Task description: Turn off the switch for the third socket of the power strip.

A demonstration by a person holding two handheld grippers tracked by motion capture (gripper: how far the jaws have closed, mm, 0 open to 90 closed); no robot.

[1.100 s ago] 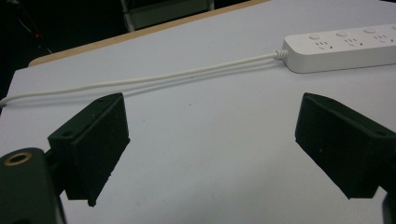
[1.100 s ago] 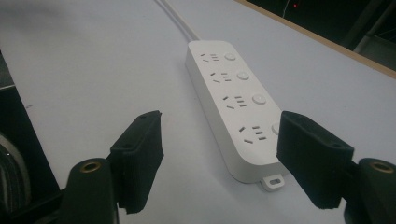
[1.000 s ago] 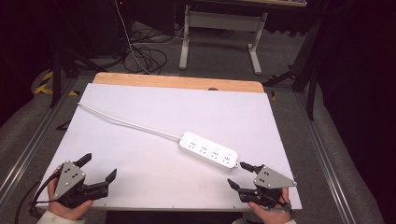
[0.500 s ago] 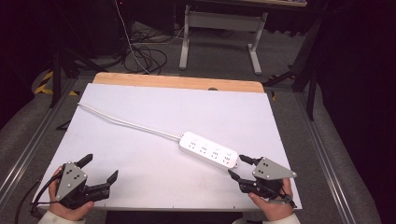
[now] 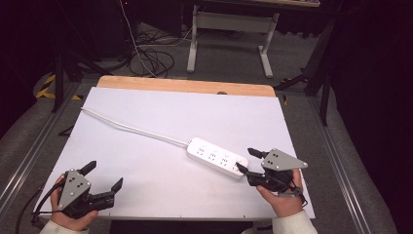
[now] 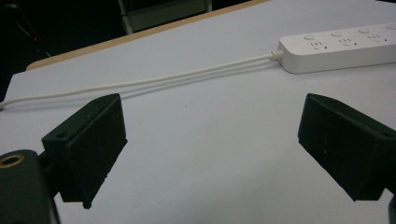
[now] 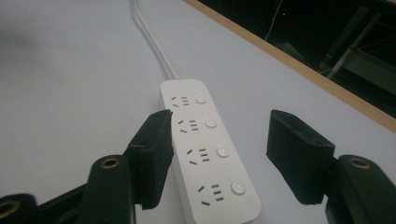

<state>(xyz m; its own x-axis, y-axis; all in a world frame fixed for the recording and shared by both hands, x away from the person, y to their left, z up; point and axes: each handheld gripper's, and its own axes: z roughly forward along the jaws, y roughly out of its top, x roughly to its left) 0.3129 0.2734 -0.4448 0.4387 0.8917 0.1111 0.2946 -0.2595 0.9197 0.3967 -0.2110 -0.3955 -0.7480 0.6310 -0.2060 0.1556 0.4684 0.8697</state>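
A white power strip with several sockets lies flat right of the table's middle. Its white cable runs off to the far left. My right gripper hovers at the strip's near right end. In the right gripper view the strip lies between and below the two black jaws of this gripper. The jaws have just been closing, but the pads do not press on it. My left gripper rests open at the near left corner with nothing in it. The left gripper view shows its wide gap, the cable and the strip beyond.
The white table top ends in a wooden strip at the far side. Beyond it stand a desk frame and loose black cables on the floor. Metal rails run along both sides of the table.
My right gripper has risen and moved forward to the strip's end, and its jaws have narrowed. The left gripper and the strip have stayed where they were.
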